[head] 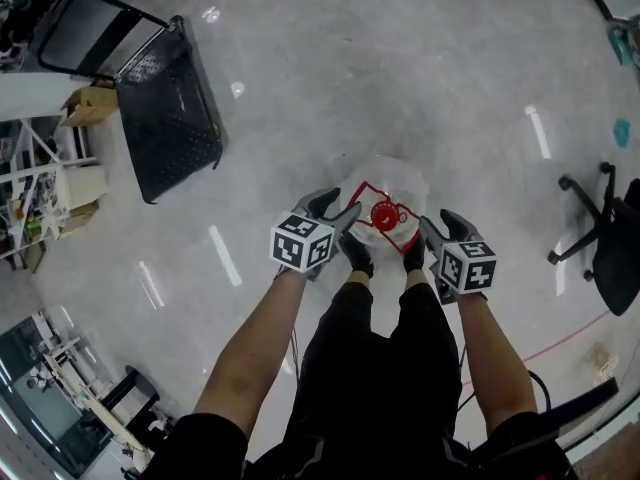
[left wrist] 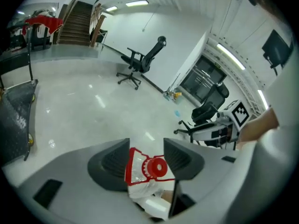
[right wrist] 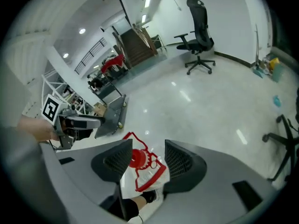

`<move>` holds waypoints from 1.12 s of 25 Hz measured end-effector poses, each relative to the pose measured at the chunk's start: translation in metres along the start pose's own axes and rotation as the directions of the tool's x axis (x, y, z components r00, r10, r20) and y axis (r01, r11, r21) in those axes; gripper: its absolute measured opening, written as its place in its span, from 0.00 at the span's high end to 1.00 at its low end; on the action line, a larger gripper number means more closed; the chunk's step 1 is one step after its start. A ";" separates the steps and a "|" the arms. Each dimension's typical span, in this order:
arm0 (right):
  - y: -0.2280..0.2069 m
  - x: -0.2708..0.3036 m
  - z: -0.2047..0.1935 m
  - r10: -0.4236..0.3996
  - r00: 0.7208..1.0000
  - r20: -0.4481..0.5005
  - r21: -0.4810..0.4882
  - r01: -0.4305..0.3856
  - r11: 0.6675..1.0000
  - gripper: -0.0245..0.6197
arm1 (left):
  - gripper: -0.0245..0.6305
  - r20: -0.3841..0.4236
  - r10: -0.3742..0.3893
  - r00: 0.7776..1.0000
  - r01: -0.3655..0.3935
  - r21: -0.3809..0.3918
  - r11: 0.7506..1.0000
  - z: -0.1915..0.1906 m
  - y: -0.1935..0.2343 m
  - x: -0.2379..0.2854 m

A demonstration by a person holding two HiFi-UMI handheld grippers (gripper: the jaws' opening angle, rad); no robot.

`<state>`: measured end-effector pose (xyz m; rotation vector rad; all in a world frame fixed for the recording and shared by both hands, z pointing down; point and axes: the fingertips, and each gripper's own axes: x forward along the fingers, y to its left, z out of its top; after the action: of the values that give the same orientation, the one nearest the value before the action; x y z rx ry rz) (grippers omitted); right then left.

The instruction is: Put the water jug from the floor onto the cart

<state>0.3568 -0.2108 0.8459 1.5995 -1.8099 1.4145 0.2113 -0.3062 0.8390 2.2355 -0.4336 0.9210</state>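
Observation:
The water jug (head: 385,215) stands on the pale floor just in front of my feet, a clear body with a red cap and a red handle frame. My left gripper (head: 337,209) hangs open at its left side and my right gripper (head: 443,226) hangs open at its right. In the left gripper view the jug (left wrist: 149,169) shows through the gap of the left gripper (left wrist: 146,155), with neither pad touching it. The right gripper (right wrist: 148,157) frames the jug (right wrist: 140,164) the same way. The black flat cart (head: 165,108) stands on the floor at the upper left.
An office chair (head: 605,238) stands at the right, and another (right wrist: 198,50) further off. A cardboard box (head: 90,103) and shelving (head: 35,183) sit left of the cart. A red line on the floor runs at the lower right. Stairs (left wrist: 77,22) rise in the background.

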 end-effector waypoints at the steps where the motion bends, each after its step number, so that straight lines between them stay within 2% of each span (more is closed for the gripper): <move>1: -0.007 0.008 -0.014 -0.013 1.000 -0.026 0.023 0.013 1.000 0.65 | 0.64 -0.025 0.002 1.000 -0.002 -0.008 1.000 -0.011 0.006 0.010; 6: -0.020 0.039 -0.063 -0.002 0.995 -0.100 0.136 0.016 0.991 0.64 | 0.64 -0.109 0.036 0.993 -0.034 0.017 0.999 -0.050 0.031 0.051; 11: -0.025 0.059 -0.094 -0.005 0.990 -0.139 0.221 0.036 0.975 0.64 | 0.64 -0.184 0.041 0.982 -0.052 -0.054 0.997 -0.084 0.045 0.075; 13: -0.028 0.065 -0.101 -0.006 0.989 -0.146 0.240 0.041 0.970 0.64 | 0.64 -0.187 0.027 0.982 -0.042 -0.075 0.996 -0.091 0.047 0.082; 17: -0.026 0.074 -0.116 0.052 0.985 -0.165 0.291 -0.002 0.957 0.64 | 0.64 -0.181 -0.024 0.983 0.006 -0.100 0.995 -0.100 0.042 0.091; 20: -0.026 0.076 -0.122 0.084 0.982 -0.167 0.297 -0.031 0.954 0.65 | 0.64 -0.165 -0.051 0.985 0.026 -0.153 0.988 -0.106 0.039 0.096; 23: -0.024 0.078 -0.117 0.095 0.985 -0.146 0.289 -0.049 0.956 0.76 | 0.64 -0.159 -0.063 0.985 0.036 -0.167 0.985 -0.105 0.037 0.102; 25: -0.024 0.078 -0.117 0.087 0.987 -0.134 0.303 -0.043 0.952 0.77 | 0.65 -0.161 -0.064 0.985 0.037 -0.162 0.986 -0.105 0.035 0.102; 26: -0.025 0.078 -0.119 0.088 0.988 -0.130 0.316 -0.043 0.948 0.78 | 0.69 -0.158 -0.056 0.986 0.030 -0.161 0.987 -0.105 0.034 0.102; 28: -0.029 0.075 -0.121 0.101 0.987 -0.123 0.334 -0.055 0.941 0.79 | 0.87 -0.154 -0.034 0.988 0.009 -0.161 0.987 -0.107 0.032 0.102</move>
<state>0.3177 -0.1487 0.9710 1.5451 -1.6380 1.8988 0.2123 -0.2596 0.9826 2.0029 -0.3966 1.0054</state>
